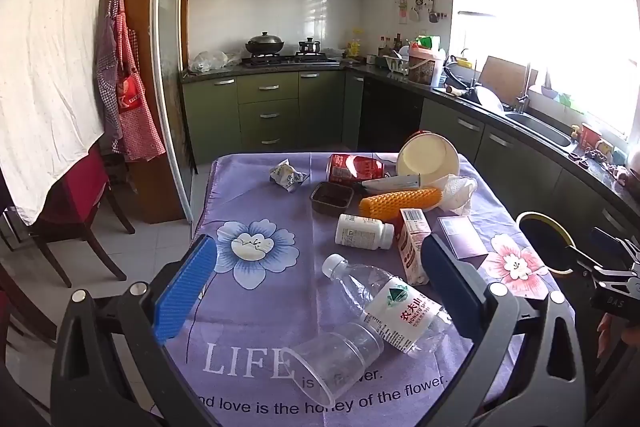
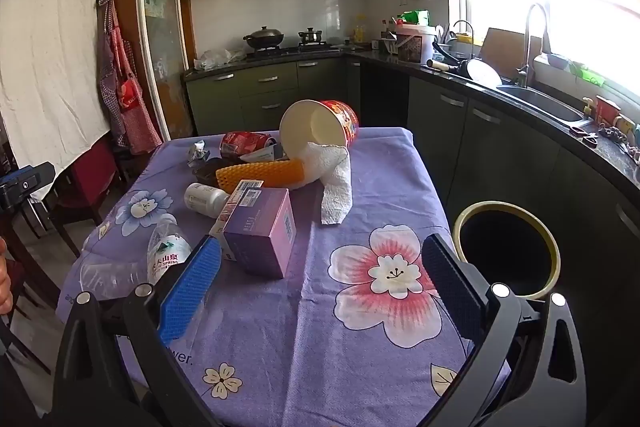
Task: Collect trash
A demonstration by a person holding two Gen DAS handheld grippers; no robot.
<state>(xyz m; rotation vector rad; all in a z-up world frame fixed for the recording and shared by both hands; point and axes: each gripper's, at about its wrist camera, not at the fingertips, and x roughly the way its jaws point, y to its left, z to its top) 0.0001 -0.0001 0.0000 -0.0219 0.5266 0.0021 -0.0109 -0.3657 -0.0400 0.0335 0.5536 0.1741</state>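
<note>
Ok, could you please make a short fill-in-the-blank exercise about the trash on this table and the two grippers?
1. The clear plastic cup lies on its ____ near the water bottle.
2. The jaws of the left gripper and the right gripper stand ____, holding nothing.
3. The paper towel hangs out of the tipped noodle ____.
4. The trash bin stands beside the table's ____ edge.

Missing words: side; open; cup; right
</note>
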